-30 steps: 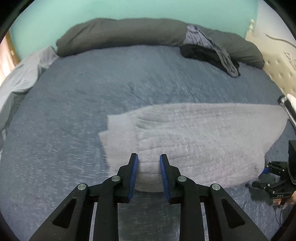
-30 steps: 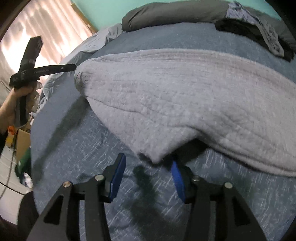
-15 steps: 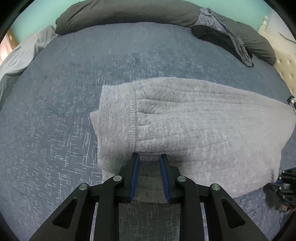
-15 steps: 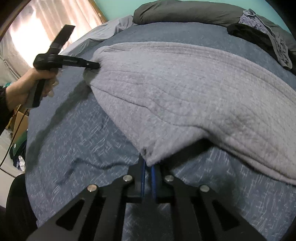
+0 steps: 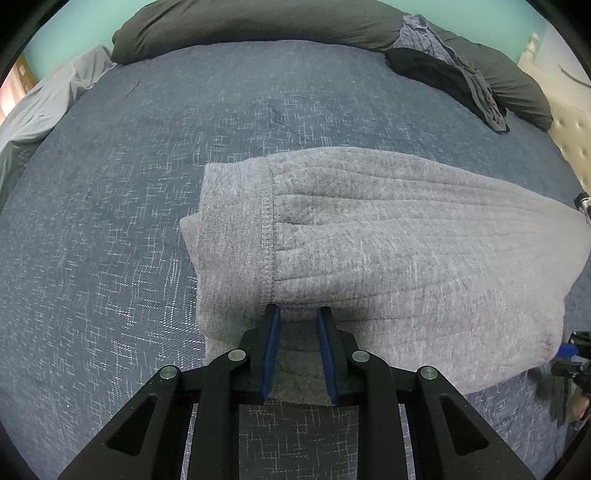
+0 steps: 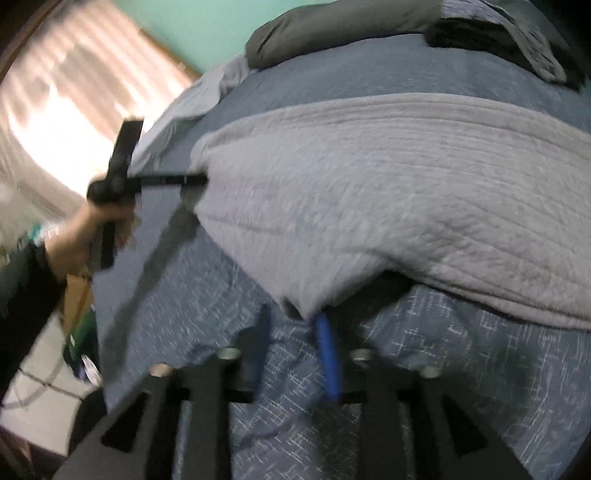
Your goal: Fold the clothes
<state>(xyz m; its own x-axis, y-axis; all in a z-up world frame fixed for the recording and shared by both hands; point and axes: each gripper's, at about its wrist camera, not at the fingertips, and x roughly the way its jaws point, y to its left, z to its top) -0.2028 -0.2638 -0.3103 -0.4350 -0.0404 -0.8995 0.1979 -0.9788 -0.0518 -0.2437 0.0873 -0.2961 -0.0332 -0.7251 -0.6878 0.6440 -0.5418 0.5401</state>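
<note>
Left wrist view has the grey sweatpants (image 5: 388, 236) lying folded lengthwise across the blue bed cover (image 5: 110, 240), cuff end toward the left, with the near edge of the fabric sitting between the blue pads of the left tool (image 5: 297, 347); the pads look clamped on a thick bunch of that edge. Over on the right wrist view it's pretty motion-blurred, but the right tool (image 6: 295, 354) has its jaws opening, and the corner of the grey cloth hangs just past the tips rather than being pinched, so I'd call that side not holding anything. You can also see the person's hand (image 6: 99, 225) gripping the other handle. Further back there's a long dark pillow (image 5: 258, 26) and a pile of dark clothes (image 5: 454, 74) near the headboard. What could go wrong: if the left side lifts now while the right corner is loose, the fold would go crooked and the layers could slide apart. The right side probably needs a fresh bite, catching both layers.
</note>
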